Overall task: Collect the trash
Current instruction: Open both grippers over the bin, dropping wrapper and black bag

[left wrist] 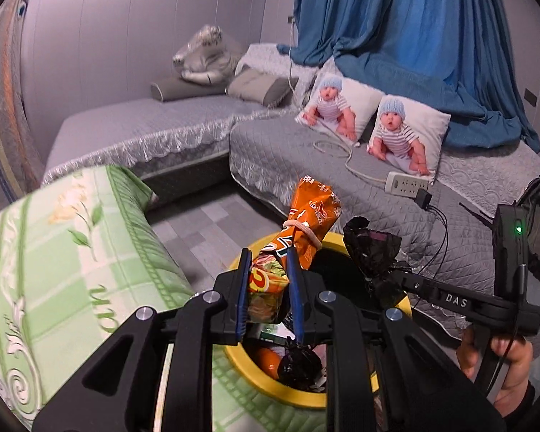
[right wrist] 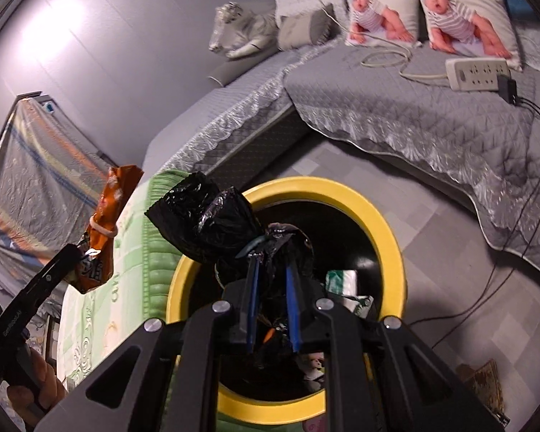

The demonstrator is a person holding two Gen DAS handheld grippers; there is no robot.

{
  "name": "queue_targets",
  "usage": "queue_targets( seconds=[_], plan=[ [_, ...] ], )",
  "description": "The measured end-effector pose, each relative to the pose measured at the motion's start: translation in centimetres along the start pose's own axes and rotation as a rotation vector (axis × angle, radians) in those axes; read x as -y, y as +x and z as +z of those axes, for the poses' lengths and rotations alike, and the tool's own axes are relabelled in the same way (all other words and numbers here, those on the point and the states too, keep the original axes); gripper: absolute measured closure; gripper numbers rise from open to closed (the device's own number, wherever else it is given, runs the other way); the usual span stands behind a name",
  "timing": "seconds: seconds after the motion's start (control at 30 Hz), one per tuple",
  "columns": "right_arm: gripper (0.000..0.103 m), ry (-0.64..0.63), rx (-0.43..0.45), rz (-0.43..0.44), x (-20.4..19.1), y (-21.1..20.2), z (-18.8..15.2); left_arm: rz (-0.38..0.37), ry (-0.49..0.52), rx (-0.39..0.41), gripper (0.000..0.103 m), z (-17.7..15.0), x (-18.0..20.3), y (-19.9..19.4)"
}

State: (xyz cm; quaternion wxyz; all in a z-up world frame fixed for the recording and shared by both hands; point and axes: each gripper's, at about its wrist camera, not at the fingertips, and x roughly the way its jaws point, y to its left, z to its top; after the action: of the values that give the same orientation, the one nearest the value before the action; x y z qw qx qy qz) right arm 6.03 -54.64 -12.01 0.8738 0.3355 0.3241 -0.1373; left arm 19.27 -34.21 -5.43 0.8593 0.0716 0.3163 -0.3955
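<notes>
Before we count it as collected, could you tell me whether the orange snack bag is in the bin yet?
Not yet: the orange snack bag sits clamped in the left gripper above the yellow-rimmed bin.

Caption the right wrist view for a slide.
Right tongs clamp a black plastic bag above the yellow-rimmed bin.

Sitting on the floor [right wrist: 432,237] between mattress [left wrist: 64,252] and bed [right wrist: 396,108]: bin [right wrist: 378,212], wrapper [left wrist: 306,223] and bag [right wrist: 205,216] hanging above.

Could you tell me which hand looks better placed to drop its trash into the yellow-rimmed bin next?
Right, probably. The right tongs hold the black bag over the bin's opening, while the left tongs hold the orange snack packet nearer the rim by the green bedding.
</notes>
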Motion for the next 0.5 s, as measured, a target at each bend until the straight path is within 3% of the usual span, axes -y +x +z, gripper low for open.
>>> queue_targets(
  seconds=[0.23,0.33,0.4,0.47,0.5],
  plan=[
    [0.090,0.027,-0.034,-0.014,1.5,1.1,-0.2,-0.015,-0.049,-0.056,0.081,-0.6,-0.6,2.9],
    [0.083,0.047,-0.026,-0.027,2.0,1.1,-0.2,-0.010,-0.083,-0.049,0.066,-0.6,-1.2,3.1],
    [0.073,0.061,-0.017,-0.036,2.3,0.8,-0.1,-0.007,-0.096,-0.041,0.049,-0.4,-1.5,2.9],
    [0.054,0.074,0.000,-0.047,2.6,0.4,0.0,-0.005,-0.117,-0.025,0.031,-0.4,-1.9,2.5],
    [0.051,0.075,0.005,-0.049,2.6,0.1,0.1,-0.001,-0.123,-0.013,0.026,-0.4,-2.0,2.3]
  ],
)
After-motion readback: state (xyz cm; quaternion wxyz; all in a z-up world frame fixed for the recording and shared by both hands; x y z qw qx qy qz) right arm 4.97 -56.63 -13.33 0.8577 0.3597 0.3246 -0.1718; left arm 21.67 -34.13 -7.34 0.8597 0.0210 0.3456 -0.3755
